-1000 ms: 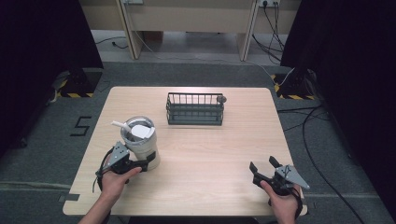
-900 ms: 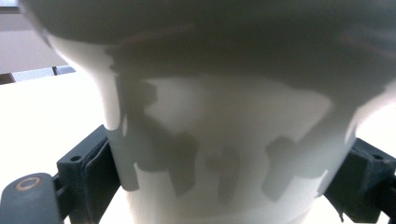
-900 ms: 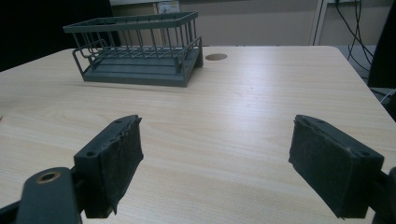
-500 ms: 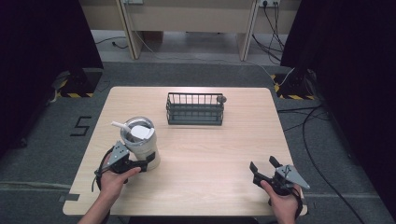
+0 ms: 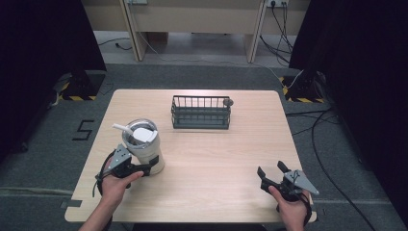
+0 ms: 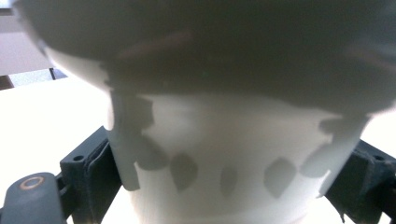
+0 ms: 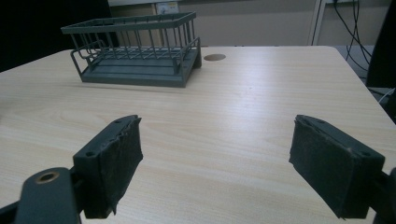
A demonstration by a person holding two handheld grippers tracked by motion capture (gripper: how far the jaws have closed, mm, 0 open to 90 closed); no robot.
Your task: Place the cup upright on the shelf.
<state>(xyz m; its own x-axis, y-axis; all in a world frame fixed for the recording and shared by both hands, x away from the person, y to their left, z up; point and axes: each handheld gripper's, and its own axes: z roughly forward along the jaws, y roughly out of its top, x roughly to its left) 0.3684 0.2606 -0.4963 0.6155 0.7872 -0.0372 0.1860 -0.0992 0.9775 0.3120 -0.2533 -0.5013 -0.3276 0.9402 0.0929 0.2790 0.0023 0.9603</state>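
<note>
A cream tumbler point(image 5: 143, 144) with a steel rim, a white lid and a white straw point(image 5: 122, 128) stands upright at the table's front left. My left gripper point(image 5: 153, 166) is shut on its lower body, one jaw pressed against each side. In the left gripper view the tumbler's wall point(image 6: 233, 154) sits very close between those jaws. My right gripper point(image 5: 272, 172) rests low near the front right edge, open, with nothing between its pads point(image 7: 112, 163). It points toward a dark wire basket point(image 7: 135, 49).
The dark wire basket point(image 5: 200, 111) stands at the back middle of the wooden table point(image 5: 216, 159), with a small brown round cap point(image 5: 228, 102) beside its right end. Bare tabletop lies between the tumbler and my right gripper. Dark floor and cables surround the table.
</note>
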